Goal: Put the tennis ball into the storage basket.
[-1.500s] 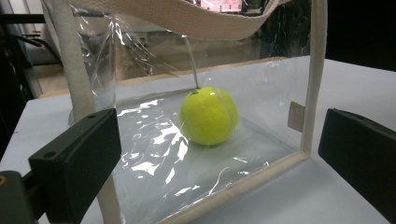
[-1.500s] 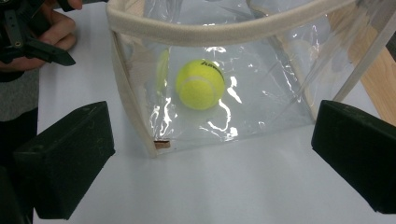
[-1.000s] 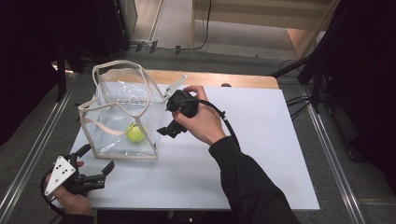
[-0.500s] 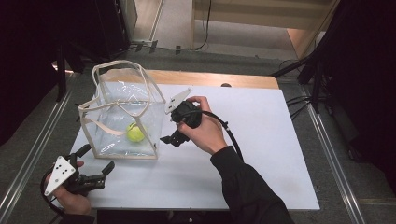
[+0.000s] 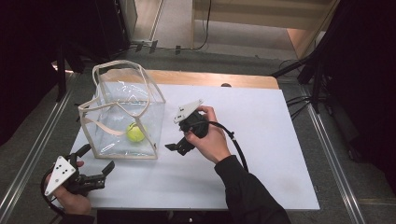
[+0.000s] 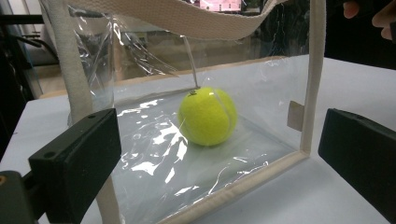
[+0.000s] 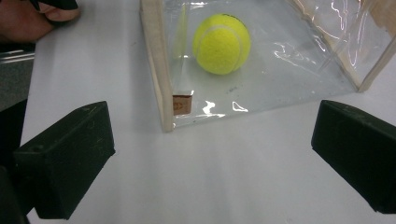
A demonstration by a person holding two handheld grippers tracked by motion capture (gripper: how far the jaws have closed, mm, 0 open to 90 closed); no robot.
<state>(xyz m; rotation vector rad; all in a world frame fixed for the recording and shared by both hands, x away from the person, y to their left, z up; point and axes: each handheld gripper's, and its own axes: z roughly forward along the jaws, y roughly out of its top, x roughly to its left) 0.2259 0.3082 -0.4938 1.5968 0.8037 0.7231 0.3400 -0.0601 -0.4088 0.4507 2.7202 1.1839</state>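
Observation:
A clear plastic tote bag (image 5: 116, 100) with cream trim and handles stands on the left of the white table (image 5: 261, 140). A yellow tennis ball (image 5: 135, 132) lies on its floor, also seen through the plastic (image 6: 208, 116) (image 7: 222, 43). My right gripper (image 5: 177, 148) hovers just off the bag's near right corner, tilted down, open and empty (image 7: 215, 158). My left gripper (image 5: 97, 159) rests at the table's front left corner, open and empty, facing the bag's near side (image 6: 219, 154).
A wooden strip (image 5: 215, 79) runs along the table's far edge. Metal rails (image 5: 28, 154) flank the table on the floor at both sides. The right half of the table holds nothing but my right forearm (image 5: 243, 186) and the trailing cable (image 5: 236, 144).
My right gripper has come down and toward me, from beside the bag's upper right edge to its near right corner. The left gripper, bag and ball have stayed put.

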